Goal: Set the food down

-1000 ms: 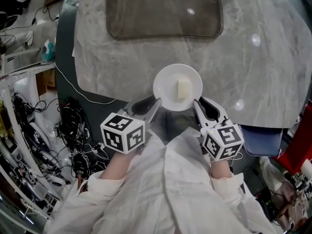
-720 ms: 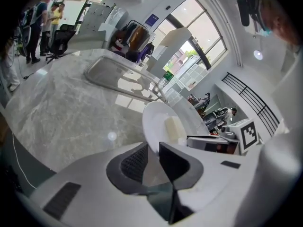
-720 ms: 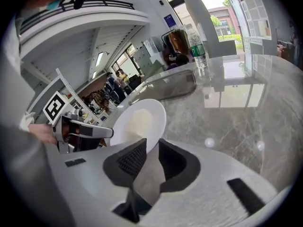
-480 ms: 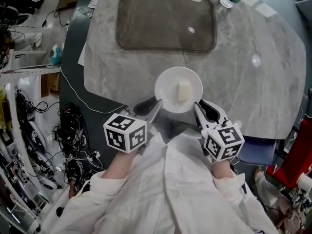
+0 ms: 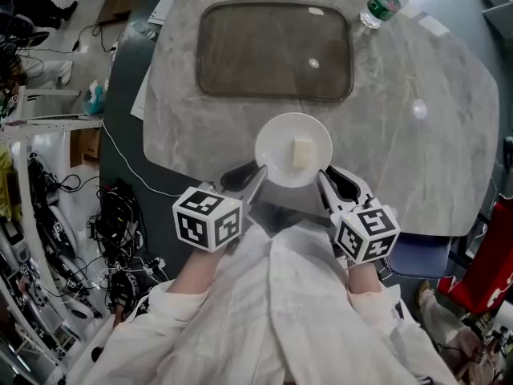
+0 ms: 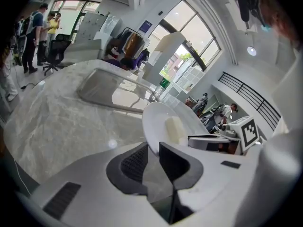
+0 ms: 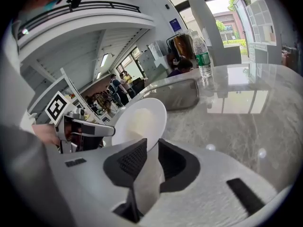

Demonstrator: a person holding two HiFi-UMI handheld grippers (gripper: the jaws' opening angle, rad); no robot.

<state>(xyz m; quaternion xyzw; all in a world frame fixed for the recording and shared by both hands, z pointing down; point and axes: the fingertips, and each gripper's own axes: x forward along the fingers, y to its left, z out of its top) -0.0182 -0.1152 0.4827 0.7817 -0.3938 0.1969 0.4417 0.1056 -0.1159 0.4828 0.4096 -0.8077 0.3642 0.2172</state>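
Since a second ago: desk has slid down the head view. The tray, then cut off at the top, now shows whole, and a bottle has come into view at the far edge. Plate and both grippers keep mid-frame.

Nearest: white sleeves (image 5: 272,311), both arms forward.

Left gripper (image 5: 250,176): fingers (image 6: 135,163) pinching the plate's near-left rim, rim seated between the ribbed pads.

Right gripper (image 5: 327,179): fingers (image 7: 132,159) pinching the near-right rim, having just closed a touch further on it.

Plate (image 5: 276,147): white and round, carried between the two grips over the near edge of the desk (image 5: 417,159). Appears clear of the surface; gap not readable.

Food (image 5: 302,151): one pale block, right of the plate's centre.

Beyond: bare marble, then the dark tray (image 5: 272,50). Bottle (image 5: 383,0) stands past the tray's far right corner.

Step in hand (judgement): carry forward and set down.
- Keep both grips at equal height so the block does not slide.
- Lower both together onto bare marble short of the tray.
- Spread the fingers only once the base rests flat.
- Draw each gripper back along its own line, without lifting the rim.
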